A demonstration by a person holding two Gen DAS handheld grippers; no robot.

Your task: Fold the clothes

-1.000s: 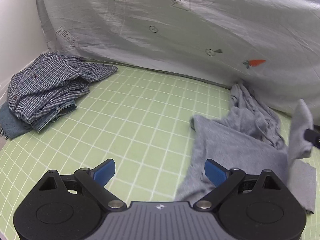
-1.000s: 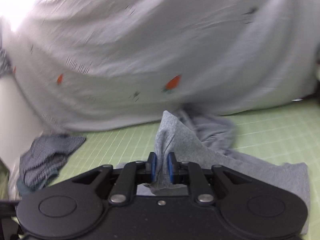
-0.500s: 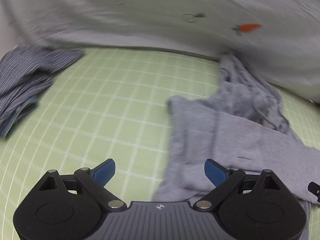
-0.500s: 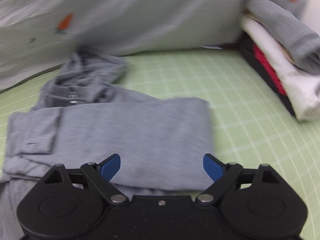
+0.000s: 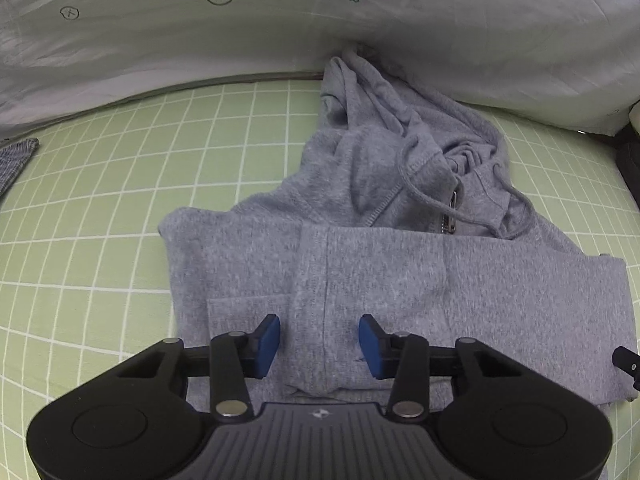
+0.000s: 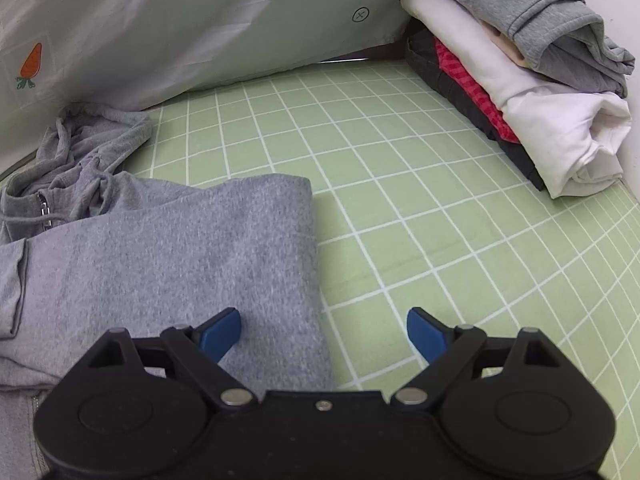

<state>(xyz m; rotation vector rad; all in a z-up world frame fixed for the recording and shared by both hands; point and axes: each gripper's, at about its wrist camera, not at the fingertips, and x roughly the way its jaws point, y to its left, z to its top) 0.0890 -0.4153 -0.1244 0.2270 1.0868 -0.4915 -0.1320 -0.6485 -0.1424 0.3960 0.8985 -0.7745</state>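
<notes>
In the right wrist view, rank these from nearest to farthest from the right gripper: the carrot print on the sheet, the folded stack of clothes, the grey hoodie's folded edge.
From the right gripper:
1. Grey hoodie's folded edge, directly between the open fingers, slightly left.
2. Folded stack of clothes, far right, against the wall.
3. Carrot print, far left, up on the hanging sheet behind the mat.

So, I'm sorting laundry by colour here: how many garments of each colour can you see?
Grey: 2, hoodie on the mat and top of the folded stack
White: 1
Red: 1
Black: 1
Blue checked: 1, only a corner
Total: 6
</notes>
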